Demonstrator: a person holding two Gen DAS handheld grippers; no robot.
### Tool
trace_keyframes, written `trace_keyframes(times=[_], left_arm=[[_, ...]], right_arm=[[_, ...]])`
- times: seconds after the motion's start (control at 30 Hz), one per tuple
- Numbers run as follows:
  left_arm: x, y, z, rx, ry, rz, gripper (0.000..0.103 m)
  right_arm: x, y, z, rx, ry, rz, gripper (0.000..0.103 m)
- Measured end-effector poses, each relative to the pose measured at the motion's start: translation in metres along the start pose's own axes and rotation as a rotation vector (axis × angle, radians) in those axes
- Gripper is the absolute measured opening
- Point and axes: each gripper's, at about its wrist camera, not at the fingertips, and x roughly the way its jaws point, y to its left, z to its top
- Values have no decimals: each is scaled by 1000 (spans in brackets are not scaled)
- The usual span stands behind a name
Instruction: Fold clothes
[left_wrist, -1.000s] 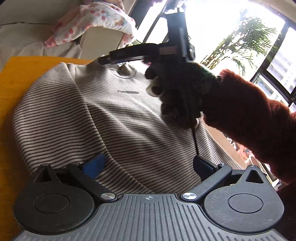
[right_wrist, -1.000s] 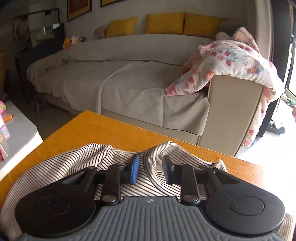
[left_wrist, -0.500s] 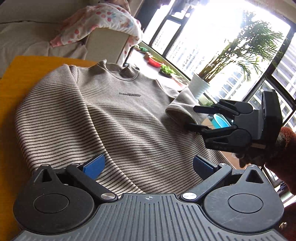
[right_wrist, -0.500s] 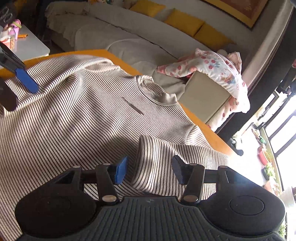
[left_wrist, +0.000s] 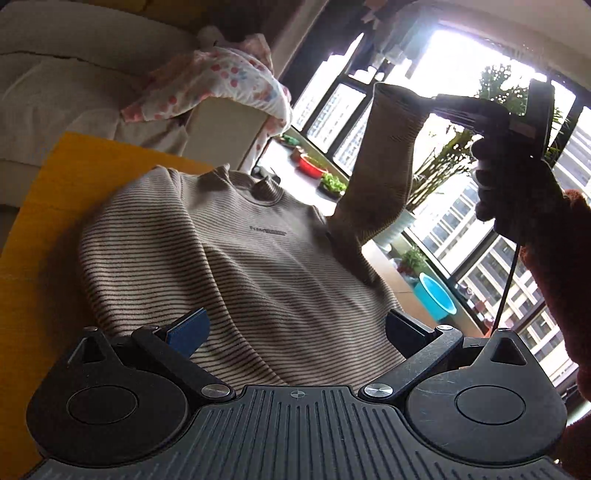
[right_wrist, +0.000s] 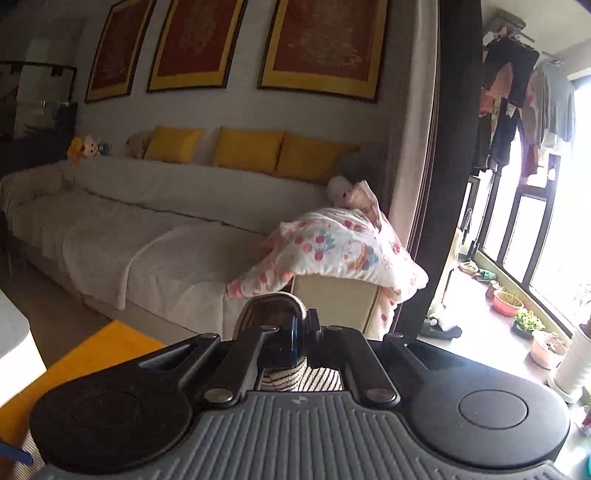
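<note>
since the earlier frame the right gripper has closed on the cuff of the sleeve and lifted it off the table; half a second ago that sleeve still lay flat between its open jaws.

left wrist view: the striped sweater lies face up on the orange table, collar toward the sofa. its sleeve stands raised against the bright window, pinched at the top by the right gripper, held by a dark-gloved hand. the left gripper hangs over the hem, jaws wide apart, gripping nothing.

right wrist view: here the grip shows close up: the jaws are shut with the cuff looped above them and striped cloth hanging below. only this view shows the yellow cushions and framed pictures; the sweater body is almost hidden.
</note>
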Motion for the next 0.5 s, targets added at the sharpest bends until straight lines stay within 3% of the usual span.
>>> trace_keyframes(times=[0.13, 0.4, 0.5], left_arm=[[-11, 4, 0, -8, -30, 0, 103], [-23, 22, -2, -46, -55, 25, 103], [-25, 29, -3, -61, -61, 35, 103]], right_arm=[[24, 29, 18, 18, 1, 68, 4], [77, 96, 0, -43, 94, 113, 5], [76, 104, -4, -39, 100, 133, 19]])
